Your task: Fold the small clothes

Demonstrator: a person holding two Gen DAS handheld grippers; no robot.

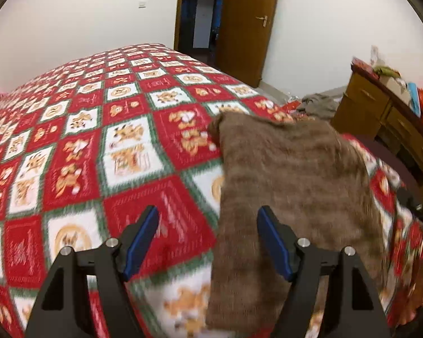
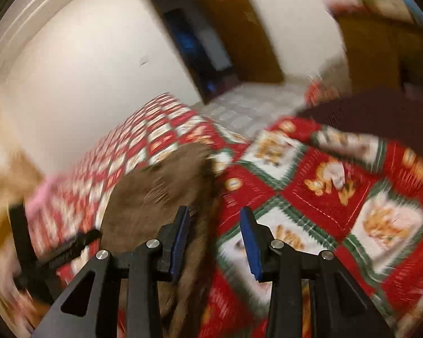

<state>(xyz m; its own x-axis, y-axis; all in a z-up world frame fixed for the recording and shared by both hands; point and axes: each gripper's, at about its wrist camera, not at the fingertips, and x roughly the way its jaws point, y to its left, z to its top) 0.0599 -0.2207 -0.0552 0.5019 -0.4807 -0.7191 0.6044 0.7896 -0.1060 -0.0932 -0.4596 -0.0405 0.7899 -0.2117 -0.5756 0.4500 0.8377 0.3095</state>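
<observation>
A brown knitted garment (image 1: 290, 186) lies flat on the red, white and green patterned bedspread (image 1: 104, 146), near the bed's right edge. My left gripper (image 1: 208, 217) is open and empty, just above the garment's near left edge. In the right wrist view, which is motion-blurred, the same brown garment (image 2: 155, 191) lies left of centre on the bedspread (image 2: 324, 186). My right gripper (image 2: 214, 219) is open, with the garment's right edge lying between and under its fingers, not gripped. The other gripper (image 2: 56, 250) shows at the left.
A wooden door (image 1: 248, 25) stands open at the back beside a dark doorway. A wooden dresser (image 1: 386, 118) with clutter on top stands right of the bed. Another grey-brown cloth (image 1: 318, 104) lies at the bed's far right corner. A pink item (image 2: 42, 194) lies at the far left.
</observation>
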